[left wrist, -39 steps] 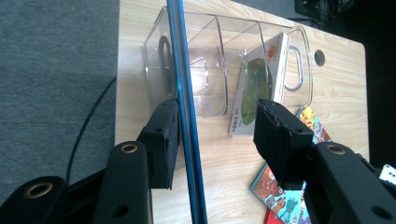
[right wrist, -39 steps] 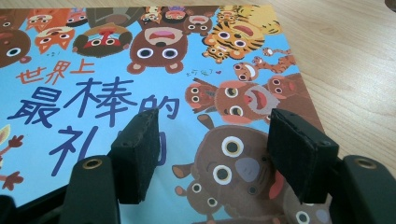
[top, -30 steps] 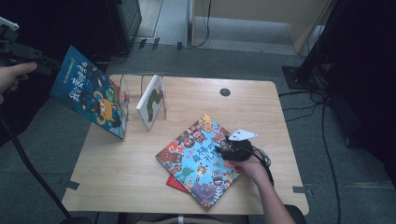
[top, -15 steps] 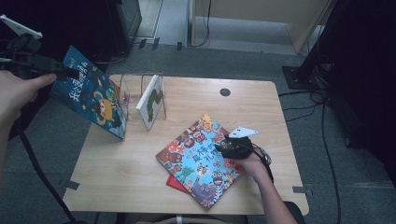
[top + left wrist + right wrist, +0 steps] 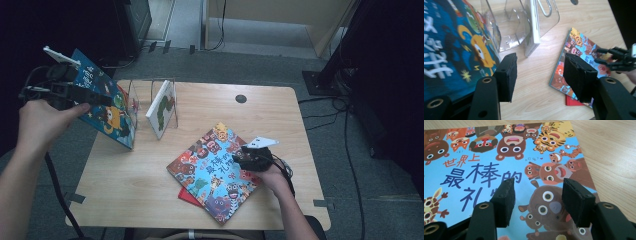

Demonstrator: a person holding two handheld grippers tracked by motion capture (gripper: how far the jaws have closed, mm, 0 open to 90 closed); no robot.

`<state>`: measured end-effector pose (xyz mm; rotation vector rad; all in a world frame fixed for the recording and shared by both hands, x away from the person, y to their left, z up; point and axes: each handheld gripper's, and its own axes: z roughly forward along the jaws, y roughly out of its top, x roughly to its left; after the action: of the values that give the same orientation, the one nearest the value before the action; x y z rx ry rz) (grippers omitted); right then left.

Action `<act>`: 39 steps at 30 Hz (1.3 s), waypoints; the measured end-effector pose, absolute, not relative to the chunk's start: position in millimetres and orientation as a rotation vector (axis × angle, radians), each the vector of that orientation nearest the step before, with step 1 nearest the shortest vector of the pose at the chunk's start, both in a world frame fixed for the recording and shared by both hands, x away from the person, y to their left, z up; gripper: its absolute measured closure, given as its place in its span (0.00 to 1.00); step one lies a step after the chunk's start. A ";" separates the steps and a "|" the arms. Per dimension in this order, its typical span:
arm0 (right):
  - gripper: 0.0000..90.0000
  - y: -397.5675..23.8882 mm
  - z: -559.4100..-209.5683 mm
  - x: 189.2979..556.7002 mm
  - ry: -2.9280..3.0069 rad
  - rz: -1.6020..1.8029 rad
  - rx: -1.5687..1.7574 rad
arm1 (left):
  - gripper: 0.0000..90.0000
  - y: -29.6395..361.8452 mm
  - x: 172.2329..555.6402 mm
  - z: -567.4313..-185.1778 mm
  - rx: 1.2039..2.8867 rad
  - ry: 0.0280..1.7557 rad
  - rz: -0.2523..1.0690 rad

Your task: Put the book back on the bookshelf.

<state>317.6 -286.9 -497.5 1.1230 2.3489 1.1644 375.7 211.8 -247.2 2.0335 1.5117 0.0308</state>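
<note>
Left gripper [image 5: 539, 65] at the surface's [image 5: 135, 175] left edge: fingers apart, nothing between them. The dark blue monster book [image 5: 446, 50] stands tilted against the clear acrylic rack [image 5: 509, 32], just off the left finger and outside the gap. Its top edge is the nearest grab point, so this hand is closest to it.

Right gripper [image 5: 537, 187] sits low over the flat animal picture book [image 5: 486, 157]. Its fingers have just been closing but still stand apart, with only the cover below them and nothing pinched. The book's free edge lies to their right, and its long axis runs diagonally across the surface.
</note>
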 end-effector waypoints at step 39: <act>0.61 -294.1 -498.0 309.4 2.363 1.167 1.118 | 0.50 123.0 359.2 -400.1 2.162 1.255 -0.059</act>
<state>309.4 -294.1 -498.0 1.1185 2.3629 1.1674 359.2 123.0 -400.1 2.1622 1.2549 -0.0588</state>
